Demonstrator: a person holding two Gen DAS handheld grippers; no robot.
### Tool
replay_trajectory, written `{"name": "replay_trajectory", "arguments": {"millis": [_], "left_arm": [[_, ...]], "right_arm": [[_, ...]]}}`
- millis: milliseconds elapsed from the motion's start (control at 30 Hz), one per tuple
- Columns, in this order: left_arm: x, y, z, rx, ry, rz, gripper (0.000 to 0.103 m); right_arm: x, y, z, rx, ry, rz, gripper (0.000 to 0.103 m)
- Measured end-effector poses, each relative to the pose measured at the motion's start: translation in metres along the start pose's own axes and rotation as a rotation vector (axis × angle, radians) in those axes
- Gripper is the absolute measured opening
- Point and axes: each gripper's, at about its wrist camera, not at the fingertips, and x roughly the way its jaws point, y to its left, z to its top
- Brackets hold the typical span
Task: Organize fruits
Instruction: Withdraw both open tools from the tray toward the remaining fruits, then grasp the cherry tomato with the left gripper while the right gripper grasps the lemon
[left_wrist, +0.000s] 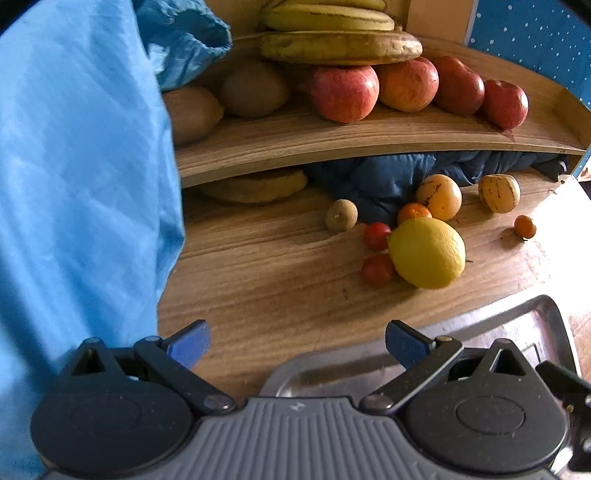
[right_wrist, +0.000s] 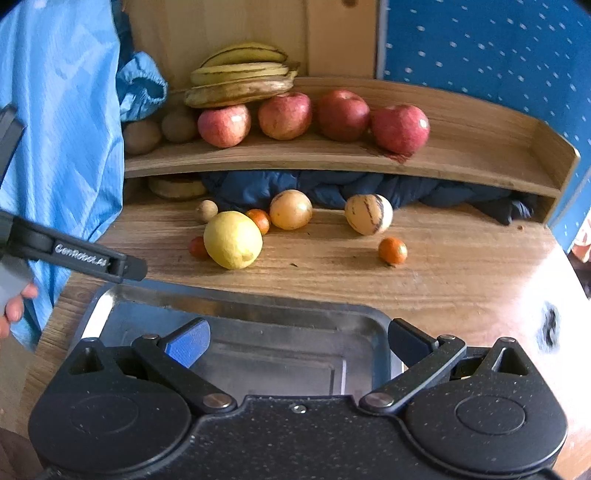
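At the far left, a light blue garment is seen hanging beside the wooden table. The left gripper is held low over the near left part of the table, its jaws spread wide with nothing between them; in the right wrist view one of its black fingers reaches in from the left over the near left corner of the metal tray. The right gripper is held above the tray, its jaws likewise wide apart and empty. The inside of the tray is bare where it is visible.

On the shelf at the far side, two brown kiwis are placed at the left, then four red apples in a row, with bananas stacked on the leftmost apples. Under the shelf a dark blue cloth is bunched.

On the table in front of the cloth, a small brown fruit lies furthest left. A lemon is next, with a cherry tomato touching its left side and a small orange just behind it. Two pale yellow striped fruits follow, and a second small orange lies apart to the right.
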Motion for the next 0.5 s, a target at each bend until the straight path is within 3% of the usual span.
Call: {"name": "replay_trajectory", "arguments": {"millis": [300,500], "left_arm": [[0.024,0.003,0.018,-0.009,0.022,-0.051,0.102],[0.033,0.007,0.023,-0.041,0.022,-0.066,0.102]], "right_arm": [[0.027,0.015,0.016,-0.094,0.013,-0.038,0.102],[0.045,0.024,0.03,-0.168,0.021,-0.023,0.097]]}}
